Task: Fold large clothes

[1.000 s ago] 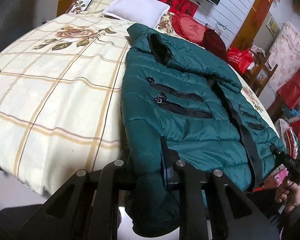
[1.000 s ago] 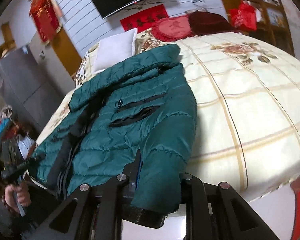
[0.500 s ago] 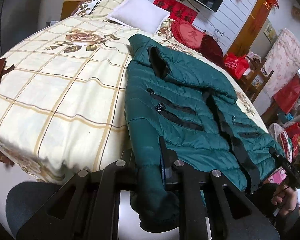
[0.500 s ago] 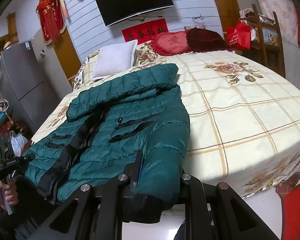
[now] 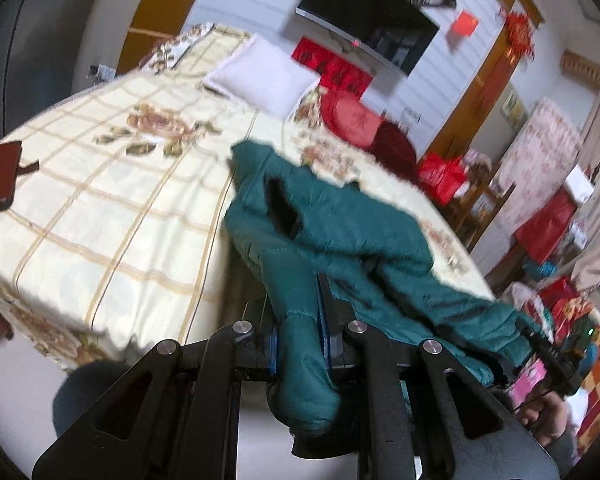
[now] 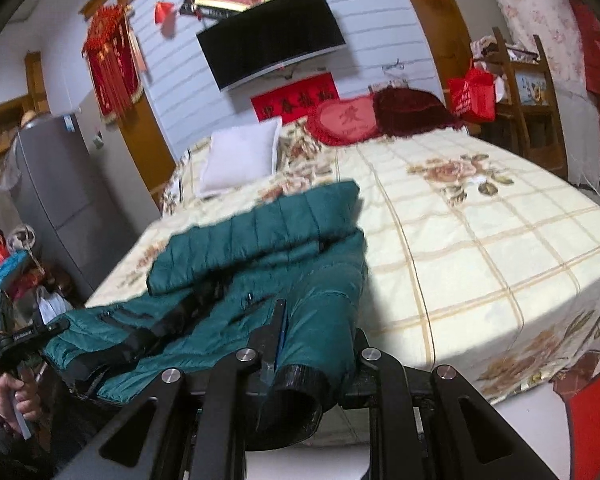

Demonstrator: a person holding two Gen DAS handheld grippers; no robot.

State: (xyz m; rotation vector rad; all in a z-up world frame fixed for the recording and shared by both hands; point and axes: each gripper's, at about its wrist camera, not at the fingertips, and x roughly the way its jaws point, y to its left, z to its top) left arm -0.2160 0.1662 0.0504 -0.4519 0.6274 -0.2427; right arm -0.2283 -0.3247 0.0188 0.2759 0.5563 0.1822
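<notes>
- A wide bed with a cream checked, rose-printed cover (image 6: 480, 248) was seen carrying the task item.
- The dark green quilted puffer jacket (image 6: 268, 264) was spread across the cover, its near edge raised off the bed.
- The left gripper (image 5: 300, 344) was clamped on one green sleeve.
- The right gripper (image 6: 312, 360) was clamped on a black-cuffed sleeve.

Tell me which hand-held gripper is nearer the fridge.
Left. The left hand-held gripper is on the fridge side of the jacket; the right hand-held gripper grips its other end, farther away.
</notes>
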